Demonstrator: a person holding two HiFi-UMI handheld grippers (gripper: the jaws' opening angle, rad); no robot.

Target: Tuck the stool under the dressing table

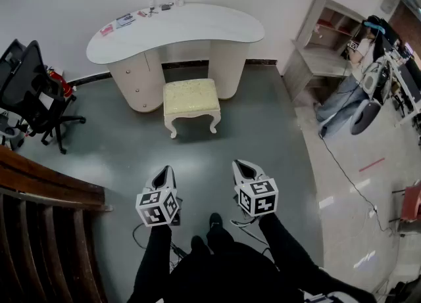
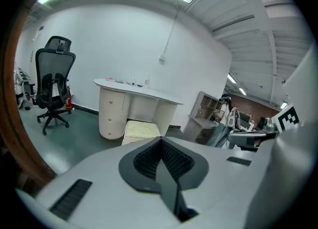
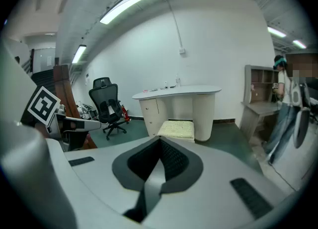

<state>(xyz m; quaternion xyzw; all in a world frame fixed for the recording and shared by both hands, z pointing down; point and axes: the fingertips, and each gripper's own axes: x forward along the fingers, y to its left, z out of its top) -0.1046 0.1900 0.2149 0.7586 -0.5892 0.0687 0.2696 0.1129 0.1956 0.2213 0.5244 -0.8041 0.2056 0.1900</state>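
Observation:
A cream stool (image 1: pixel 191 98) with a pale yellow cushion and curved legs stands on the grey floor, just in front of the white kidney-shaped dressing table (image 1: pixel 177 29). The stool (image 2: pixel 141 129) and the dressing table (image 2: pixel 136 90) show beyond my left gripper's tip; the stool (image 3: pixel 177 128) and the table (image 3: pixel 176 92) likewise show beyond my right one. My left gripper (image 1: pixel 164 174) and right gripper (image 1: pixel 242 166) hang side by side well short of the stool, pointing toward it. Both are shut with nothing between their jaws.
A black office chair (image 1: pixel 29 91) stands at the left, near a red object by the wall. A wooden railing (image 1: pixel 46 190) crosses the lower left. At the right are a small shelf desk (image 1: pixel 325 42), a person (image 1: pixel 362 85) and a cable on the floor. Small items lie on the tabletop.

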